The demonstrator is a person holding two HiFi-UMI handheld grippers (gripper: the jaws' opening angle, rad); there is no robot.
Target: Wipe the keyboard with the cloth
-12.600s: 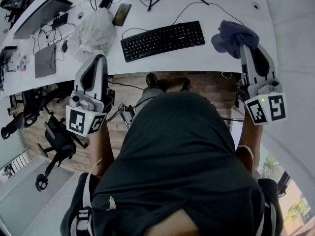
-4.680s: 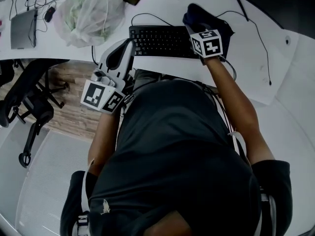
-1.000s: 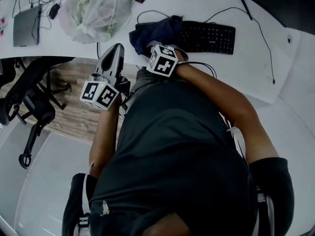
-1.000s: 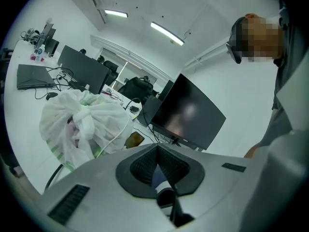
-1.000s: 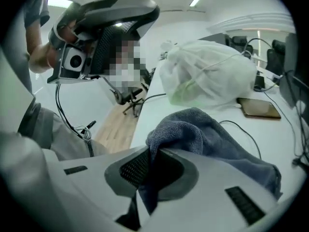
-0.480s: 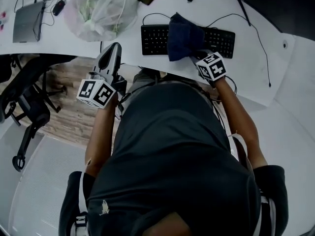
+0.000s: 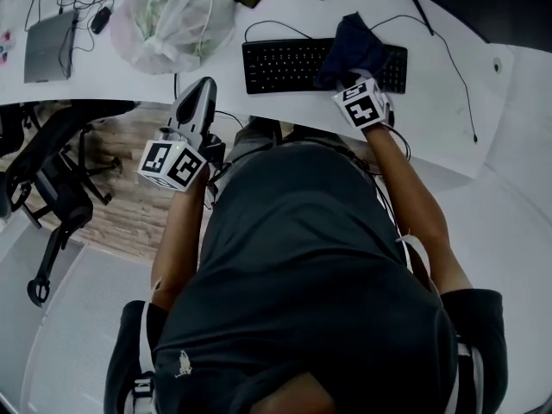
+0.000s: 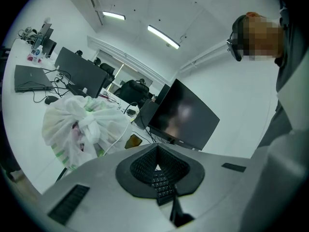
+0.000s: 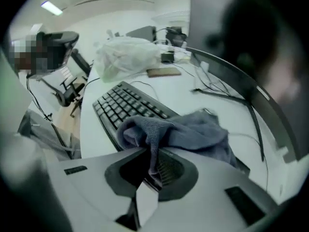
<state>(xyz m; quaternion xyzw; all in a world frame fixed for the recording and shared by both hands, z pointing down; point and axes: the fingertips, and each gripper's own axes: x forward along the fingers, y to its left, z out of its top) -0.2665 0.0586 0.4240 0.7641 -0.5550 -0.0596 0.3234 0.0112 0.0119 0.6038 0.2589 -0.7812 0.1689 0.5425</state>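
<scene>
As the right claw [image 9: 149,169] wipes the keyboard [image 7: 280,65] with the pinched cloth [image 7: 354,46], the left claw [image 8: 156,170] hangs closed. Next, likely: sweep leftward.

Dark short-sleeved shirt [image 7: 310,266], grey left hand-held gripper [image 7: 204,85], black-white marker cube [image 7: 172,164]

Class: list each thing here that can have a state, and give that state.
keyboard: flat, partly covered
cloth: bunched, draped over the keyboard's right part
right gripper: shut on cloth
left gripper: shut, empty
bag: tied shut
laptop: closed
monitor: dark
</scene>
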